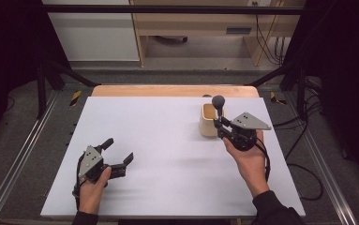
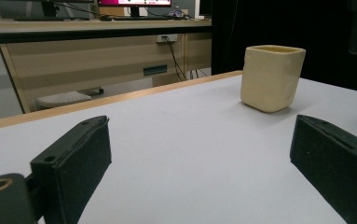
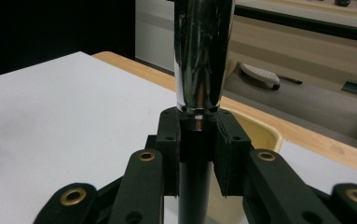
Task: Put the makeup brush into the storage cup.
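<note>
At the left of the high view, the left gripper (image 1: 114, 152) is held low over the white table (image 1: 168, 154) by the person's left hand (image 1: 92, 190). Its jaws are spread wide and nothing is caught between them; bare table is seen in the gap. From the left gripper view, the cream cup (image 2: 271, 77) is seen upright well ahead of the jaws, nearer the right-hand jaw than the left-hand one, close to the table's far wooden edge (image 2: 120, 100). No contact between that gripper and the cup is shown.

Further right in the high view, the cup (image 1: 208, 119) is stood on the table just beside the right gripper (image 1: 220, 123), on its left. The right gripper is held above the table by the right hand (image 1: 247, 157), with a grey three-cornered plate (image 1: 250, 122) on top. Its jaws are pressed together on the dark lower stem of a tool with a dark round knob (image 1: 218, 101), which is carried upright, knob uppermost, rising above the jaws and over the cup's rim. In the right gripper view, the shiny metal shaft (image 3: 199, 56) is seen rising straight from between the jaws, the black stem being pinched just beneath the chrome part, and the cup's open mouth (image 3: 255, 133) is seen just behind and below the jaws.
</note>
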